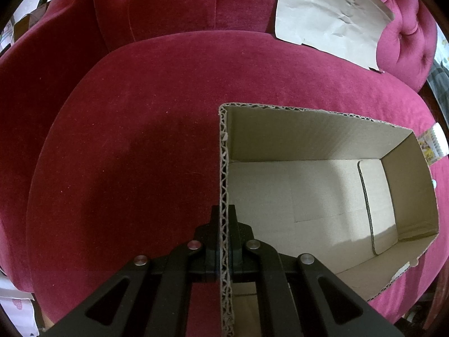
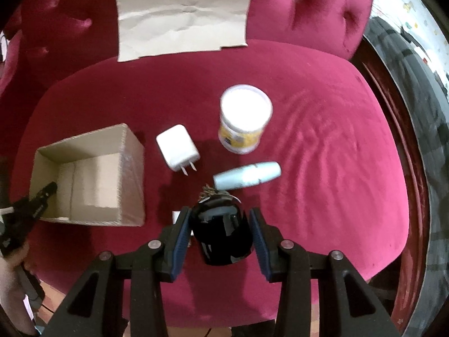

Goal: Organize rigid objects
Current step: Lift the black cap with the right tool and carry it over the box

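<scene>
Black jar (image 2: 220,233) upright in right tongs (image 2: 221,216); left tongs (image 1: 223,219) pinching box wall (image 1: 224,168)

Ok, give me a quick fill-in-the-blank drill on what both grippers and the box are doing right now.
1. The left gripper is clamped on the wall of the ____.
2. The right gripper holds a glossy jar whose colour is ____.
3. The inside of the cardboard box is ____.
4. The white charger lies between the box and the ____-lidded tub.

Missing words: cardboard box; black; empty; white
</scene>
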### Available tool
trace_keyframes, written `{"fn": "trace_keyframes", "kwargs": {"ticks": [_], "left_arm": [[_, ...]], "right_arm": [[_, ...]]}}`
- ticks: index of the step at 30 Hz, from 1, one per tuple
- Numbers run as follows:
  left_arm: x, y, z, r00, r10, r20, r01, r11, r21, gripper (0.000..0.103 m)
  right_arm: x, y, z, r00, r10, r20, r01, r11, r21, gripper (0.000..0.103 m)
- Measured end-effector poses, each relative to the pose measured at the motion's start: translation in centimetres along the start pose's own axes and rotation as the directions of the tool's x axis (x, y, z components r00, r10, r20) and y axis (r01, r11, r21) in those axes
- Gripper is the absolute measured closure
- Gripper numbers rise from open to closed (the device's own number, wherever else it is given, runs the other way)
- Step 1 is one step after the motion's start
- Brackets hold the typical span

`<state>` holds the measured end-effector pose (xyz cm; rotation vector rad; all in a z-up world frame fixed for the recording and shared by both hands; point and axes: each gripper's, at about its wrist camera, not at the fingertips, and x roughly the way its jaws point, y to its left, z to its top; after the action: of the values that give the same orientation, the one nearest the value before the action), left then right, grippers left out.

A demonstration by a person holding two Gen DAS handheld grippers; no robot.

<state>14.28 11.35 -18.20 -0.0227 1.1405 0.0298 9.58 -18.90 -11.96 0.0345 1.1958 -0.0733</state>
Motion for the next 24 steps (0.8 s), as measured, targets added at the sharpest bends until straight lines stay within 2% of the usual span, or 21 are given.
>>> {"fn": "trace_keyframes", "kwargs": {"ticks": [24], "left_arm": [[0.0, 0.2, -0.1, 1.0, -0.009, 0.004, 0.009, 1.0, 0.003, 0.1]], "right_arm": [[-0.8, 8.9, 4.0, 0.989, 0.133, 0.064, -0.125, 0.985, -0.115, 0.058]]}}
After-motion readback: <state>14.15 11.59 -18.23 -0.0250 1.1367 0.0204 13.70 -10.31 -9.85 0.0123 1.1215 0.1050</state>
